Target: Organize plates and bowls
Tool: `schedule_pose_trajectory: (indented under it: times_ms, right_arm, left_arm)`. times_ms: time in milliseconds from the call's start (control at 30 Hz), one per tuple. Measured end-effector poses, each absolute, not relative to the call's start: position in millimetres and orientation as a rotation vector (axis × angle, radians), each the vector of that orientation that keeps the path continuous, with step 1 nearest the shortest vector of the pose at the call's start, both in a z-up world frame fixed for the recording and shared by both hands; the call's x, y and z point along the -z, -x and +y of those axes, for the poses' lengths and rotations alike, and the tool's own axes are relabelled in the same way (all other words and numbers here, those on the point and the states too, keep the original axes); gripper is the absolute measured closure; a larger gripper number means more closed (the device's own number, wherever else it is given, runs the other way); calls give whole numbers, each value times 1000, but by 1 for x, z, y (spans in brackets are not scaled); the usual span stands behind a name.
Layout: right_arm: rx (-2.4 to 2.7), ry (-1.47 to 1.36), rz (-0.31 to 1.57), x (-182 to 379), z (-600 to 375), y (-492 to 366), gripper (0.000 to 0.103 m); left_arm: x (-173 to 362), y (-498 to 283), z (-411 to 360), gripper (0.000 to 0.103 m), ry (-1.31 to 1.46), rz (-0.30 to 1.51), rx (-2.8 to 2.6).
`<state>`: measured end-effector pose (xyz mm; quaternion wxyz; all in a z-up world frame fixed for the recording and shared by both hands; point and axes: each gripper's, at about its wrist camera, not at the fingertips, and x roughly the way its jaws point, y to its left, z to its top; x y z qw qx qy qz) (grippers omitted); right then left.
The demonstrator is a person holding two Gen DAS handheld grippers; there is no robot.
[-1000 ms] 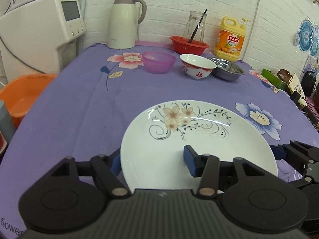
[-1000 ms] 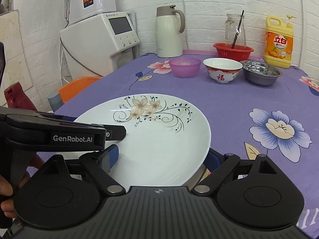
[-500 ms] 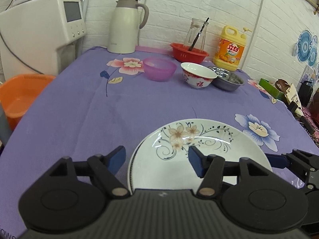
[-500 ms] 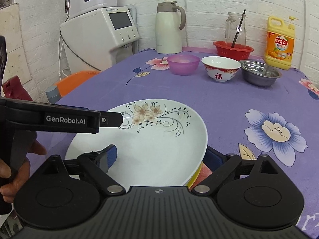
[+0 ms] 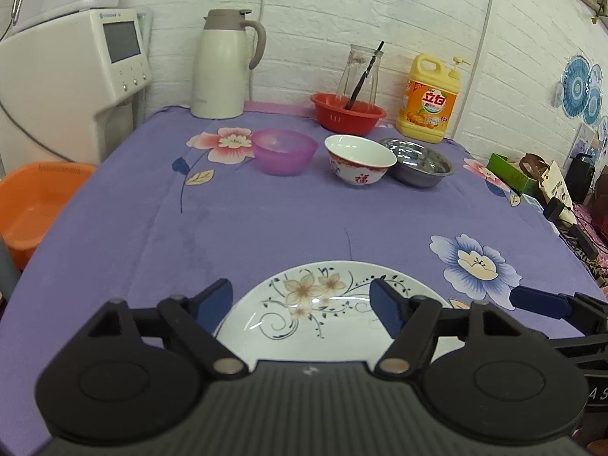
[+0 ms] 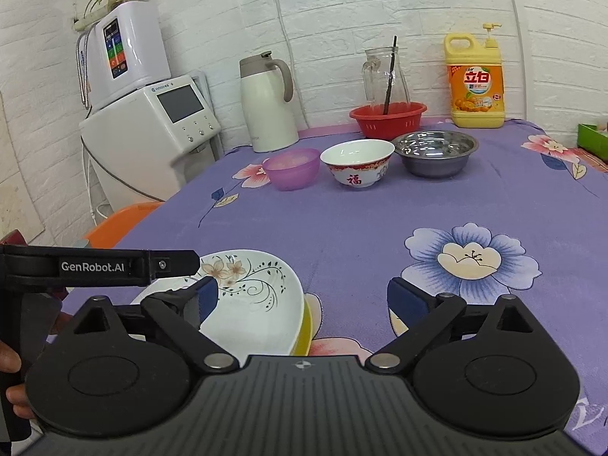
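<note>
A white plate with a flower pattern [image 5: 319, 315] lies on the purple tablecloth near the front edge; in the right wrist view [image 6: 254, 300] it rests on a yellow plate [image 6: 306, 326]. My left gripper [image 5: 302, 302] is open and empty, raised above the plate. My right gripper [image 6: 302, 300] is open and empty, to the plate's right and pulled back. At the far side stand a purple bowl [image 5: 284, 151], a white and red bowl [image 5: 359, 159] and a steel bowl [image 5: 420, 167] in a row.
Behind the bowls are a red basket [image 5: 347, 112] with a glass jug, a thermos [image 5: 224, 62] and a yellow detergent bottle [image 5: 431, 100]. A water dispenser [image 5: 72, 87] and an orange tub [image 5: 30, 205] stand left of the table. Clutter lies off the right edge.
Both grippers let go of the flowered plate and drew back and up. The plate now rests on the yellow plate, and more of the table shows.
</note>
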<state>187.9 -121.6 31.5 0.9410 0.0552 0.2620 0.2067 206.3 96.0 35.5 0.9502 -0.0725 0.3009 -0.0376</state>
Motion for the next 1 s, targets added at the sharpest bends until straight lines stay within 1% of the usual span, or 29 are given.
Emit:
schedule_pose_trajectory:
  times_ms: [600,1000]
  right_arm:
    - [-381,-152,575,-26,-155,-216,0]
    - [-380,-155,593,-22,-162,-238,0]
  left_arm:
    - [-38,-235,70,31,123,643,110]
    - [-30,-257,69,31,123,683,95]
